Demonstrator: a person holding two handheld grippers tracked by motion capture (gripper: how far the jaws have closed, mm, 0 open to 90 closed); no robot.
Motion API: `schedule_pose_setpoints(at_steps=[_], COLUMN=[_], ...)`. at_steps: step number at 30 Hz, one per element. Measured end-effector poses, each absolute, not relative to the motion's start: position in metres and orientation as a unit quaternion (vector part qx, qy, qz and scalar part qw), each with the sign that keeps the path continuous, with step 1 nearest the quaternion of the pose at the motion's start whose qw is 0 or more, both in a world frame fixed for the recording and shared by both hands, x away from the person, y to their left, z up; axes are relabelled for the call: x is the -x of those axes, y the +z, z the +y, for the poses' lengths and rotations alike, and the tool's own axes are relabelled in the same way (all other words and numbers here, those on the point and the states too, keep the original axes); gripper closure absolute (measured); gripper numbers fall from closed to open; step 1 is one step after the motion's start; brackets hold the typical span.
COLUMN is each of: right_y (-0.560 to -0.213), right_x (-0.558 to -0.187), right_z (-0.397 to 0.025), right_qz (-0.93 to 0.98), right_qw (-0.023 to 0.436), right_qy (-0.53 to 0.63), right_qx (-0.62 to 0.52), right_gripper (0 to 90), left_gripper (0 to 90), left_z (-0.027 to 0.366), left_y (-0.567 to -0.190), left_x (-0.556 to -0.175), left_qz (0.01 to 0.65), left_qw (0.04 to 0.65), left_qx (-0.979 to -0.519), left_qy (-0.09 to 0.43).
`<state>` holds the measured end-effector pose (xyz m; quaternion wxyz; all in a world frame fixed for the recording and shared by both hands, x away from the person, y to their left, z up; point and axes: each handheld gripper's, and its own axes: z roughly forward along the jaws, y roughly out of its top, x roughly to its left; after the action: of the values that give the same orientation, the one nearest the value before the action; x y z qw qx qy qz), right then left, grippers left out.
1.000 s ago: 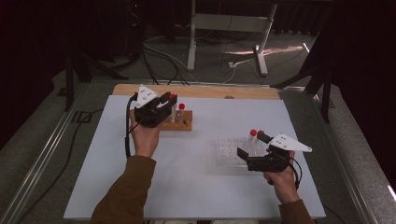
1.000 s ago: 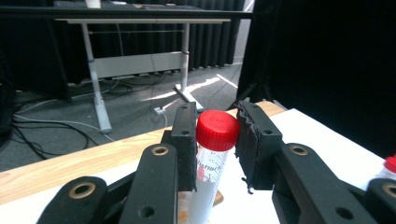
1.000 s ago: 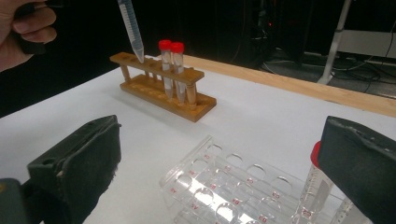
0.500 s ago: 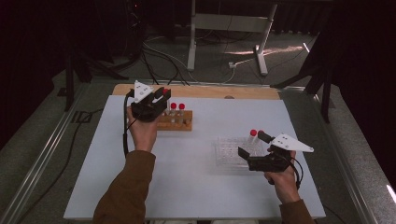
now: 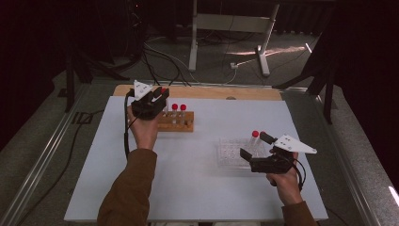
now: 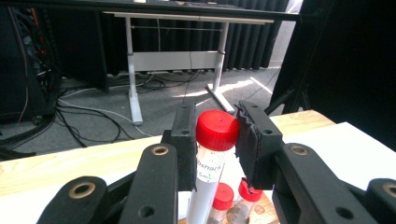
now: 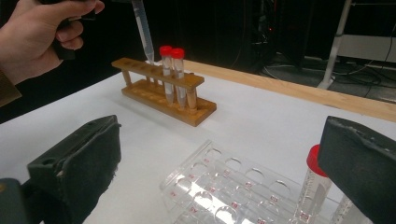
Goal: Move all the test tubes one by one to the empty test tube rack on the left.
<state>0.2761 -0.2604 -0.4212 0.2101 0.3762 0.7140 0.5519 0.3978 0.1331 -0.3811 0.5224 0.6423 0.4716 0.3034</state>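
The left gripper (image 6: 215, 140) has its jaws clenched on a red-capped tube (image 6: 211, 158) just below the cap, holding it upright above the far-left end of the wooden rack (image 5: 175, 121), where two more red-capped tubes (image 5: 179, 113) stand in neighbouring holes. From the right gripper view the lifted tube's tip (image 7: 149, 56) hangs just over the rack's top bar. The right gripper (image 5: 256, 150) waits near the clear plastic rack (image 5: 230, 155) at the near right, jaws released and wide apart on either side of one capped tube (image 7: 314, 184) standing in it.

The grip sits high on the tube, so the long body could swing and knock the two standing tubes or catch the rack's bar if it travels sideways before clearing. A slack squeeze would let the smooth plastic slip through.

Handwriting on the held tube's label seems to read "…stract" and "5 ml", though it is partly hidden. The clear rack bears small red markings too fine to read.
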Motion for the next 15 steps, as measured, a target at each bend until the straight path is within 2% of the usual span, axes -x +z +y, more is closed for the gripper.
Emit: schedule_pose_setpoints(at_steps=[15], right_y=[-0.421], right_x=[-0.276], right_z=[-0.261], right_qz=[0.714], right_qw=[0.21], right_qy=[0.552], right_qx=[-0.376], right_gripper=[0.0], left_gripper=[70.7], left_z=[0.13], left_y=[-0.392], left_x=[-0.406], left_qz=[0.479], left_qw=[0.508], left_qx=[-0.648], left_qy=[0.303])
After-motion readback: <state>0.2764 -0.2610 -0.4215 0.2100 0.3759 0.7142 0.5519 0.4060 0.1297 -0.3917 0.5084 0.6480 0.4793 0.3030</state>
